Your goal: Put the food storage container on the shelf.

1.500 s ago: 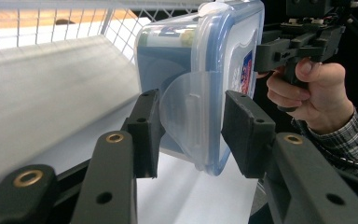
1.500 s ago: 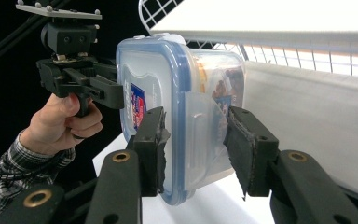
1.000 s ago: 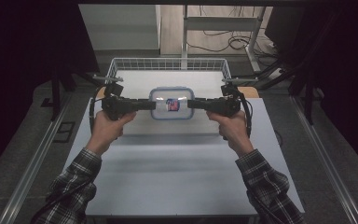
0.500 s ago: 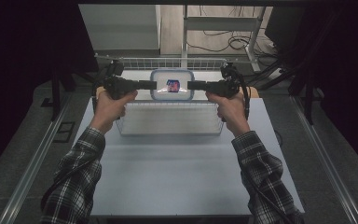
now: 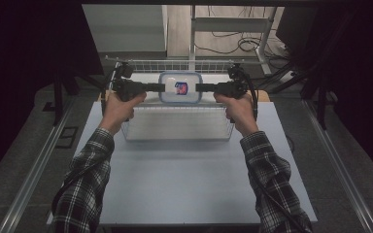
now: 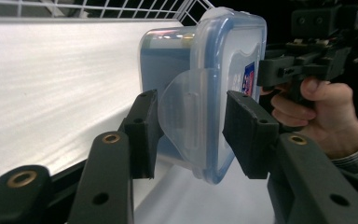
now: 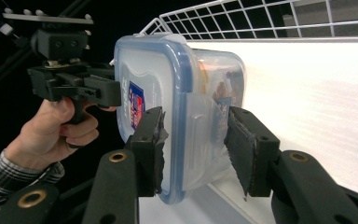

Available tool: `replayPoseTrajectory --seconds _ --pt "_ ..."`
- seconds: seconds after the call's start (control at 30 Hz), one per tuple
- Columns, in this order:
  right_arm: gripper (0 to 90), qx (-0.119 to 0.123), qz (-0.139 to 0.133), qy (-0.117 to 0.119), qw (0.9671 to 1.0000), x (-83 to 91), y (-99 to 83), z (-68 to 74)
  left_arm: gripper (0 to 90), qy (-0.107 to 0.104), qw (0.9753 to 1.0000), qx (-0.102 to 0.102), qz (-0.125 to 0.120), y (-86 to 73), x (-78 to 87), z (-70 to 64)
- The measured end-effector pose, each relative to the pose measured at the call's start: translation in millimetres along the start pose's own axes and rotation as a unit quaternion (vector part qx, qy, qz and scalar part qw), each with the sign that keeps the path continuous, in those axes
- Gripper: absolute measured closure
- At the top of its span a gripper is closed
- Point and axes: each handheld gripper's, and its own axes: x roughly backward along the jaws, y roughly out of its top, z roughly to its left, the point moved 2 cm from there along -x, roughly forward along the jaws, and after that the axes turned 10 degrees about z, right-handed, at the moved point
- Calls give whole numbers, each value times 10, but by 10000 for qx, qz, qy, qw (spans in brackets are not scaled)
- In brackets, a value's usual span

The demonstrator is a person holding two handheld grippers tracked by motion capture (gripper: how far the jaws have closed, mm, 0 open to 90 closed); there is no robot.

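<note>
A clear plastic container (image 5: 180, 88) with a blue-rimmed lid and a red-and-blue label hangs in the air, held from both ends. My left gripper (image 5: 161, 88) is shut on its left end and my right gripper (image 5: 199, 88) on its right end. In the left gripper view the jaws (image 6: 193, 133) clamp the container (image 6: 205, 79) at its side latch flap, with the right gripper (image 6: 303, 65) beyond it. In the right gripper view the jaws (image 7: 193, 144) pinch the opposite flap of the container (image 7: 168, 93), and the left gripper (image 7: 74, 88) shows behind.
A white wire basket (image 5: 177, 124) stands on the grey table (image 5: 184, 179) under and just in front of the held container. Its back rim (image 5: 175, 63) runs near the table's far edge. Cables and a metal stand lie on the floor behind.
Both grippers have carried the container away from the person, toward the far side of the basket, and the arms have stretched forward. The grip on both ends is unchanged.
</note>
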Motion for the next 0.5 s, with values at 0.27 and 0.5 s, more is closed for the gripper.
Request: replayPoseTrajectory --seconds 0.27,0.5 --pt "520 -55 154 -255 9995 -43 42 -12 558 294 9993 -81 239 10 -66 -9" --pt "532 225 183 -991 9947 -67 127 76 525 420 9991 -58 69 21 -53 -16"
